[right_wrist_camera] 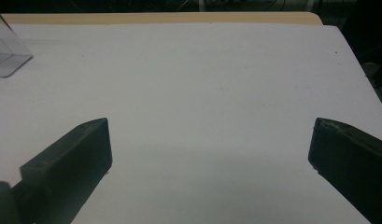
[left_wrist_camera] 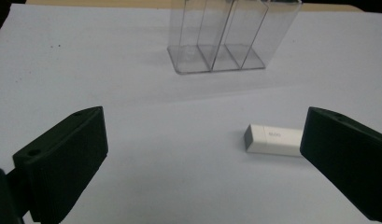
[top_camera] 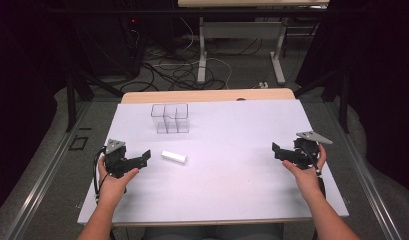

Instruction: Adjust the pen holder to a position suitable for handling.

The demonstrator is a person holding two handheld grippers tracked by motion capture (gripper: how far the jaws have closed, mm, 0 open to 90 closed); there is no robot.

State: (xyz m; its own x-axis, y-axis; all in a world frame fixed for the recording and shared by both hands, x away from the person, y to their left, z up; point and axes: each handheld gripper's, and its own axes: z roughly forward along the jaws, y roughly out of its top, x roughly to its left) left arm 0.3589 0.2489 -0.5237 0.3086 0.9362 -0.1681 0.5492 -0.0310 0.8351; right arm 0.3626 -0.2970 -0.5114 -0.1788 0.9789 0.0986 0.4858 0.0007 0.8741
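A small white block point(top_camera: 174, 157) with a grey end lies flat on the white tabletop point(top_camera: 232, 150), left of centre. Behind it stands a clear plastic organizer point(top_camera: 170, 118) with upright compartments, nothing visible inside. My left gripper point(top_camera: 142, 159) rests at the table's left side, held by a hand, jaws wide open and pointing toward the block. In the left gripper view the block point(left_wrist_camera: 272, 139) lies just ahead, beside the right-hand jaw, with the organizer point(left_wrist_camera: 226, 37) beyond. My right gripper point(top_camera: 278, 151) sits at the table's right side, open, with bare tabletop point(right_wrist_camera: 207, 93) between its jaws.
The table's wooden back edge point(top_camera: 207, 95) shows behind the white sheet. Beyond lie floor cables point(top_camera: 177, 70) and another table's legs point(top_camera: 202, 55). A corner of the clear organizer point(right_wrist_camera: 6, 51) shows at the left of the right gripper view.
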